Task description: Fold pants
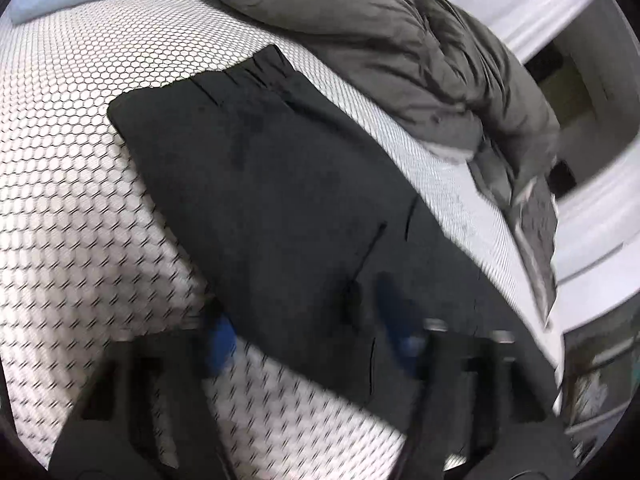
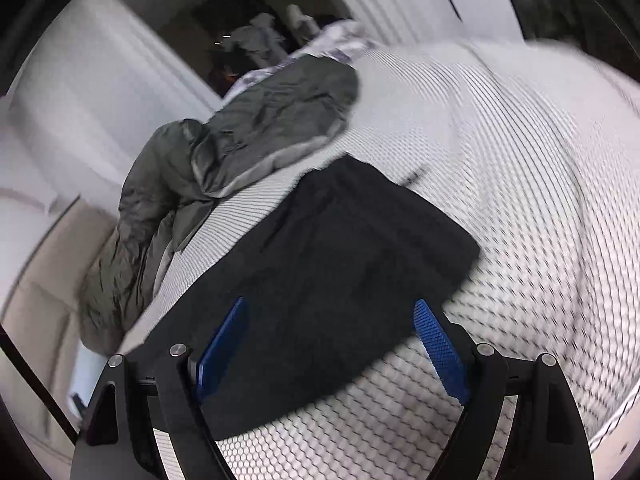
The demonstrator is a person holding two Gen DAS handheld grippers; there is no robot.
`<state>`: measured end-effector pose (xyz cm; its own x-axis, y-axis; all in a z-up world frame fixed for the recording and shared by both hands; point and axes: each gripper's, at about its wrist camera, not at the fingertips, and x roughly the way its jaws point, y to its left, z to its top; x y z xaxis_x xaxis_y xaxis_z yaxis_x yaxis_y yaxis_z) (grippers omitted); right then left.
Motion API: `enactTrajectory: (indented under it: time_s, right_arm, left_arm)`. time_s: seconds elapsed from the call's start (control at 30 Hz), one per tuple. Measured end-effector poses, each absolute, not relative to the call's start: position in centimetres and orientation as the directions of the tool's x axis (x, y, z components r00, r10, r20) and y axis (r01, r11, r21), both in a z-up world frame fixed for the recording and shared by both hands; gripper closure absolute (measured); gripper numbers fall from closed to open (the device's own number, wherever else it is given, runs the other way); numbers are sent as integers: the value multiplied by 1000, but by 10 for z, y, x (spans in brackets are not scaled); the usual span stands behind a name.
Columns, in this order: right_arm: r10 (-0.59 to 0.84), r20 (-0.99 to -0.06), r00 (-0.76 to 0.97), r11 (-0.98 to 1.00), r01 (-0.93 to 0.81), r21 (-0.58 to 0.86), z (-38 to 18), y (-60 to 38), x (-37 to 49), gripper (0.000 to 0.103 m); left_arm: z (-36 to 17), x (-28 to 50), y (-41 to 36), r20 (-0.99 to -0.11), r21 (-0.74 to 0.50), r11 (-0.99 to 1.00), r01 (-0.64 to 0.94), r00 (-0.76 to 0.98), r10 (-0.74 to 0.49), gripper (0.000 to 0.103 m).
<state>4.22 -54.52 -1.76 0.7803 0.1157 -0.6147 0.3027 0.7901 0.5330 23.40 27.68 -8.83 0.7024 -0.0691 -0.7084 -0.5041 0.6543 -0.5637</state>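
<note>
1. Left wrist view. Left gripper (image 1: 304, 320), black frame with blue pads: blurred, jaws partly apart, nothing pinched between them. The left pad (image 1: 221, 342) sits over the bedding; the right pad (image 1: 396, 320) sits over dark cloth.
2. Same view. Pants (image 1: 276, 184), dark charcoal fabric, folded into a long flat panel: they lie directly ahead of the claw and run away from it toward the upper left, with the gathered waistband at the far end. The near corner of the panel lies between and under the jaws; whether a pad touches the cloth cannot be told through the blur.
3. Same view. Bed cover (image 1: 80, 168), white with a black honeycomb print: beneath the pants, spreading to the claw's left and under it.
4. Same view. Comforter (image 1: 360, 40), grey-olive, crumpled and bulky: well beyond the claw, ahead and to its right, along the far edge of the bed.
5. Right wrist view. Right gripper (image 2: 332, 332), same black frame and ribbed blue pads: jaws spread wide, holding nothing.
6. Same view. The pants (image 2: 352, 248) lie flat between and ahead of the wide jaws. The left pad (image 2: 222, 344) stands over the dark cloth; the right pad (image 2: 440, 344) is at its edge, over the bed cover (image 2: 520, 168).
7. Same view. The comforter (image 2: 256, 120) is heaped ahead and to the claw's left, beyond the pants.
</note>
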Motion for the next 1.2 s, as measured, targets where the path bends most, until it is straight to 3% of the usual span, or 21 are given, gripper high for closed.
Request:
enactTrajectory:
  time_s: [0.03,0.13,0.23,0.3,0.37,0.43,0.57,0.73,0.8,0.83,0.9,0.93,0.97,1.03,1.13,1.2]
  right_arm:
    - [118,-627,770,776,322,542,-23,-553,41,17]
    - [139,-661,738,742,364,562,-41,-569,43,17]
    - [216,-649,730,662,379,647,-66,-587,53,17]
    - [229,-601,765,615,365,699,-72,-596,61,26]
    - [219,-571,791,606,349,715,-70,-599,73,67]
    - [262,-535,803,601,298,742,-68,-596,84,81]
    - [251,-550,796,687,254,680,-45,-571,82,89]
    - [246,-576,780,791,182,584,-26,-544,28,90]
    - [235,-623,746,786,231,574,-45,-542,13,88]
    - [211,-695,687,793,296,533,-63,-541,11,82]
    - [225,-735,640,784,329,526,-74,-545,12,79]
    - [229,-705,671,767,321,555,-66,-549,9,67]
    - [206,-683,701,766,319,558,-58,-553,5,43]
    - [107,-640,761,768,345,539,-40,-562,-7,30]
    - [113,-630,768,786,319,530,-34,-568,2,27]
    - [163,-687,708,737,376,562,-56,-575,12,38]
  left_arm:
    - [-91,236,281,-702,-578,634,-513,710,-65,90]
    - [-97,234,288,-663,-640,584,-500,744,-89,99]
    - [-89,218,291,-636,-647,585,-488,770,-61,101]
    - [-81,197,292,-625,-639,599,-482,780,-39,101]
    - [-71,175,293,-626,-611,624,-487,780,-3,101]
    - [-64,152,293,-630,-576,649,-497,776,36,101]
    - [-56,96,301,-631,-547,665,-508,772,70,101]
    - [-52,43,308,-668,-457,709,-537,733,125,99]
    - [-58,32,308,-707,-404,723,-560,693,141,91]
    - [-58,27,307,-733,-357,725,-589,658,174,81]
    - [-55,23,301,-740,-315,727,-610,637,215,64]
    - [-48,18,296,-732,-309,738,-599,646,218,53]
    - [-44,18,291,-726,-306,751,-585,654,213,40]
    - [-29,16,273,-708,-283,793,-540,675,207,23]
    - [-11,20,245,-687,-261,849,-459,706,170,6]
    - [-1,22,230,-676,-269,867,-419,723,140,3]
